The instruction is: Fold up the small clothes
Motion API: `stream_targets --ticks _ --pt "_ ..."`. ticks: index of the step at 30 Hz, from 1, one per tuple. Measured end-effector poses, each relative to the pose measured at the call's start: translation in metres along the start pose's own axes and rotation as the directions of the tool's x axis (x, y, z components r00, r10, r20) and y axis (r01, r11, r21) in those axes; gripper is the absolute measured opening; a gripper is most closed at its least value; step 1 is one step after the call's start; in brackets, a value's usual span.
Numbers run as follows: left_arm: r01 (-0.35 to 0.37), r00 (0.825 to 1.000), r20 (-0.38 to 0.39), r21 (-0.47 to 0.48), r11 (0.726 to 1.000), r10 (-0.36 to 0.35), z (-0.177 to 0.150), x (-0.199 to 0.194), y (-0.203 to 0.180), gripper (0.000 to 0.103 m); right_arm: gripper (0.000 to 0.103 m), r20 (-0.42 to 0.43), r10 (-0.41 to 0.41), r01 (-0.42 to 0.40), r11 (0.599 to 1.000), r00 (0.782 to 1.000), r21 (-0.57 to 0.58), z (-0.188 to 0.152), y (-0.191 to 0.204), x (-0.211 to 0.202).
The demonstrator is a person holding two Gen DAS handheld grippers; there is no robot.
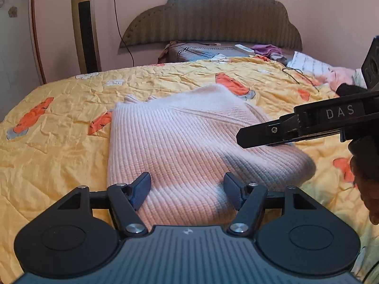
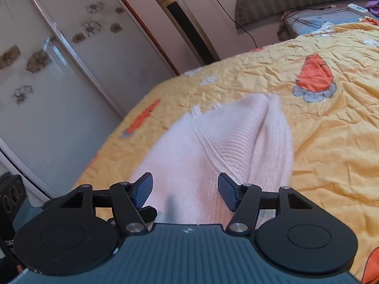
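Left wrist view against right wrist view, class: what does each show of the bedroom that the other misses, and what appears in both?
Only the left wrist view shows the right gripper from the side, above the sweater, and the pile of clothes by the headboard. Only the right wrist view shows the wardrobe doors. Both share the folded pink sweater, the yellow carrot-print quilt and the tower fan; each gripper's own jaws stand open.

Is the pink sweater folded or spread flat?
Folded: the pink sweater lies doubled into a compact block, a layer crossing its top.
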State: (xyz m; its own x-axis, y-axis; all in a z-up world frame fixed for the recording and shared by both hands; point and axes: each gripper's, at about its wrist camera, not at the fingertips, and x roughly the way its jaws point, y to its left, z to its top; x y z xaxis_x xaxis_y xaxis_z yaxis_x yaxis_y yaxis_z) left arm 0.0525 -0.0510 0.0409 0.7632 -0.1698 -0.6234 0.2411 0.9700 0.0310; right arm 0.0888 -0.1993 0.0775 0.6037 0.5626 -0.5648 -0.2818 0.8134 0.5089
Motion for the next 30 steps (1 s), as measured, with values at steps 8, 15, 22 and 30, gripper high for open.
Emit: stream_targets --ticks 8,15,22,30 --pt "-0.026 1.000 0.003 -0.004 1.000 0.026 -0.006 0.009 -0.008 0.082 0.058 0.026 0.000 0.000 1.000 1.000 -0.014 -0.029 -0.005 0.011" --pt "-0.042 0.999 0.022 -0.072 0.997 0.044 -0.009 -0.040 0.013 0.083 0.068 0.108 -0.045 0.043 0.999 0.993 0.017 -0.036 0.008 -0.037" --pt "-0.118 0.990 -0.087 -0.130 0.984 0.107 -0.041 -0.032 0.020 0.083 0.086 0.053 -0.277 0.276 0.961 0.960 0.010 -0.086 0.007 -0.058" --pt "-0.134 0.985 -0.128 -0.155 0.979 0.115 -0.071 -0.022 0.019 0.083 0.102 -0.056 -0.379 0.379 0.925 0.924 -0.014 -0.112 0.018 -0.022"
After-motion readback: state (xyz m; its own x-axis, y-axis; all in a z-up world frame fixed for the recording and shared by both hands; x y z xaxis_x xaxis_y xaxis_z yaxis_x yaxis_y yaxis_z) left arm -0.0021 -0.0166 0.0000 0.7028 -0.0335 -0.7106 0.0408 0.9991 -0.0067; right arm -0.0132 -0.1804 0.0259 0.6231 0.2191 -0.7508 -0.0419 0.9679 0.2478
